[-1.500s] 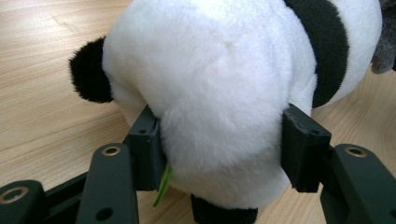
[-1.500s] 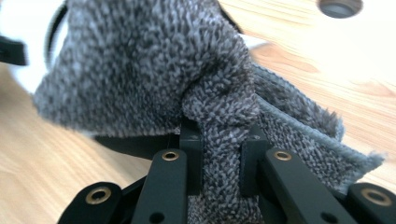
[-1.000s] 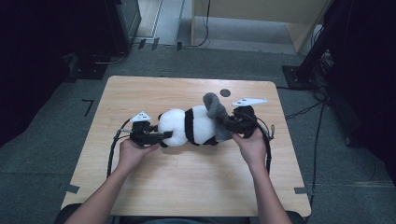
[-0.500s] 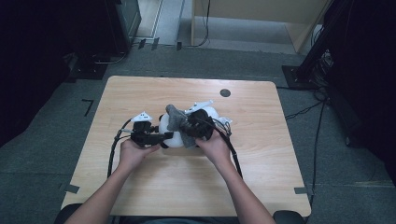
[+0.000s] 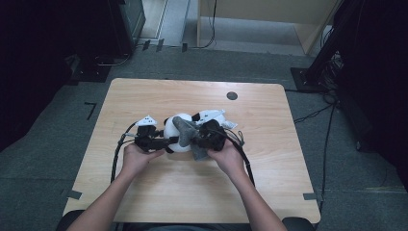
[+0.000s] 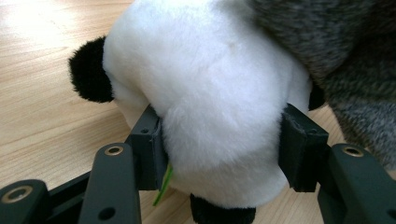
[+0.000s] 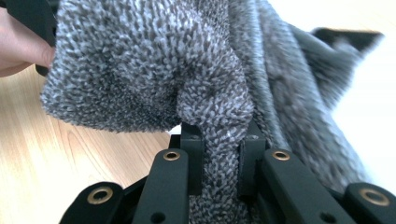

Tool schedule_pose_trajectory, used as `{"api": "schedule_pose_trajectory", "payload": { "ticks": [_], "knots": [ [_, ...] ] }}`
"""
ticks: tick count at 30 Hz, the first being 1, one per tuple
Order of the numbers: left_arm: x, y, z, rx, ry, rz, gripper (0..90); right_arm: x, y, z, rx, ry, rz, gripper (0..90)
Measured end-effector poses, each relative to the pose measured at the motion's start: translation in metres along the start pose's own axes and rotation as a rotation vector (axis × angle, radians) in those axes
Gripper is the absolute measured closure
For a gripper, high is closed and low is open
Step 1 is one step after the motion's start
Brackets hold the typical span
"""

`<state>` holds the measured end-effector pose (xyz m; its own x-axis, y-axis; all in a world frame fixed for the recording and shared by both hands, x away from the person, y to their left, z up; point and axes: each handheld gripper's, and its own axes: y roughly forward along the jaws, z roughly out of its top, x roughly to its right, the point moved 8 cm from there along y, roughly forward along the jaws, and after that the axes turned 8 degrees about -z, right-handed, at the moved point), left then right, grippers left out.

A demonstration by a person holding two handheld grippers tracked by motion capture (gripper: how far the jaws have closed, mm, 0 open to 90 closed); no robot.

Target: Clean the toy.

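A white and black plush panda (image 5: 174, 126) lies on the wooden table (image 5: 144, 96). My left gripper (image 5: 162, 142) is shut on the panda's white body (image 6: 210, 93), with a pad pressed into each side and a black limb (image 6: 88, 70) sticking out at the left. A grey fuzzy knitted cloth (image 5: 186, 130) drapes over the panda's right side (image 6: 345, 60). My right gripper (image 5: 196, 139) is shut on a fold of that cloth (image 7: 163, 70), pinched narrow between its pads (image 7: 222, 158). The two grippers sit close together, with the toy between them.
A dark round hole (image 5: 232, 95) is in the table top toward the far right. Black cables (image 5: 118, 149) trail from both grippers across the wood. The near half of the table lies under the person's forearms (image 5: 250, 192). Dark equipment stands around the table.
My right gripper has moved left and slightly down with the grey cloth in it, carrying the cloth over the panda toward my left gripper. The left gripper has kept still on the panda.
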<state>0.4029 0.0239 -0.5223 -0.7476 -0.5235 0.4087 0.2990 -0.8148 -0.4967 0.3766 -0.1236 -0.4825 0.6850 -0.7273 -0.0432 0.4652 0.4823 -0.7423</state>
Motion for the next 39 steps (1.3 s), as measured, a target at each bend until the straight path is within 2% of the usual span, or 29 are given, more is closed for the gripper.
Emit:
{"api": "schedule_pose_trajectory", "payload": {
  "ticks": [3, 8, 18, 22, 25, 31, 35, 39],
  "knots": [
    [0.0, 0.0, 0.0, -0.005, 0.002, -0.001, 43.6, 0.007, -0.008, -0.007, -0.003, 0.02, 0.004, 78.8],
    [0.0, 0.0, 0.0, -0.012, 0.002, -0.002, 43.8, 0.02, -0.025, -0.016, -0.002, 0.03, -0.03, 78.7],
    [-0.001, 0.0, 0.001, -0.011, -0.005, -0.007, 44.3, 0.058, -0.05, -0.034, 0.023, 0.136, -0.081, 78.2],
    [-0.001, 0.0, 0.001, -0.01, -0.005, -0.008, 44.3, 0.07, -0.051, -0.042, 0.037, 0.178, -0.085, 78.2],
    [-0.001, 0.0, 0.001, -0.01, -0.004, -0.008, 44.2, 0.079, -0.051, -0.047, 0.033, 0.193, -0.111, 78.2],
    [-0.002, -0.001, 0.002, -0.009, -0.007, -0.01, 44.2, 0.098, -0.048, -0.061, 0.008, 0.258, -0.15, 78.2],
    [-0.003, -0.001, 0.003, -0.009, -0.005, -0.011, 44.2, 0.105, -0.041, -0.069, -0.012, 0.293, -0.14, 78.3],
    [-0.005, -0.002, 0.004, -0.003, -0.006, -0.008, 44.0, 0.114, -0.037, -0.077, -0.044, 0.305, -0.163, 78.3]
  ]
}}
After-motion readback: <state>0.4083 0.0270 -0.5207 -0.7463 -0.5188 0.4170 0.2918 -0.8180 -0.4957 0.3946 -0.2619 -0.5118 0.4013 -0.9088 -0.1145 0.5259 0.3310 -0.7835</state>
